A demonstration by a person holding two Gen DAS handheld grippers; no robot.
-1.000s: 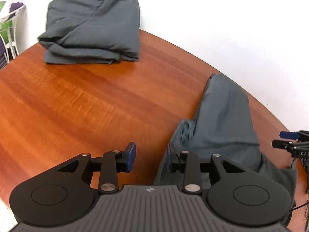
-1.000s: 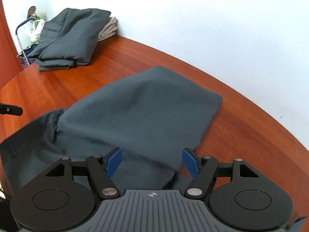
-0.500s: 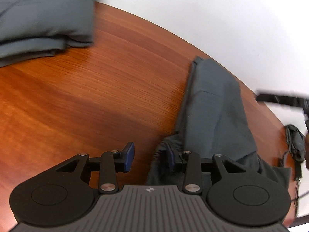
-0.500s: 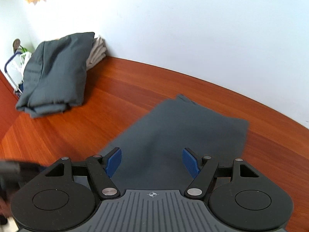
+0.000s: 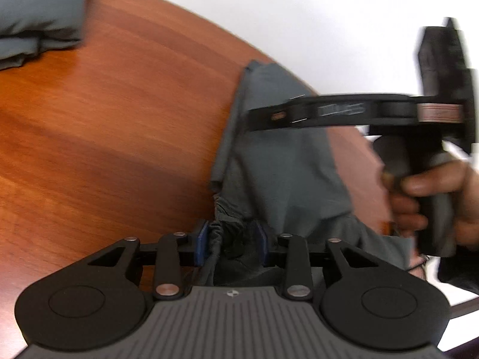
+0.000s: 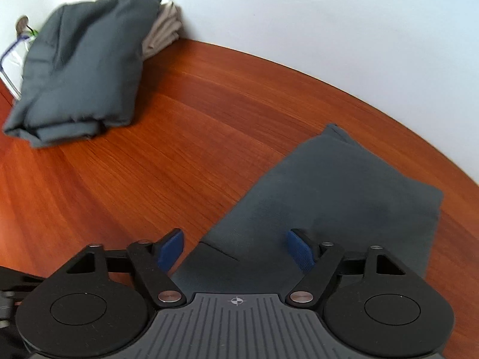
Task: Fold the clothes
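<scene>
A dark grey garment [image 5: 281, 161] lies stretched out on the wooden table [image 5: 104, 125]. Its gathered, bunched end sits between the blue pads of my left gripper [image 5: 230, 246]. Those jaws are closing around the bunch, and I see no firm pinch. In the right wrist view the same garment [image 6: 338, 191] lies flat. My right gripper [image 6: 236, 251] hangs over its near left edge; its jaws are closing but still wide, with nothing pinched. In the left wrist view a hand [image 5: 431, 191] holds the right gripper's handle above the cloth, blurred.
A folded dark grey stack [image 6: 80, 68] lies at the far left of the table on a beige folded garment [image 6: 164, 27], against the white wall. A wire rack [image 6: 12, 48] stands beyond the table edge. Bare wood [image 6: 179, 149] separates stack and garment.
My left gripper moved onto the garment's bunched end and its jaws narrowed around it. My right gripper moved left and down over the cloth, and now shows in the left wrist view.
</scene>
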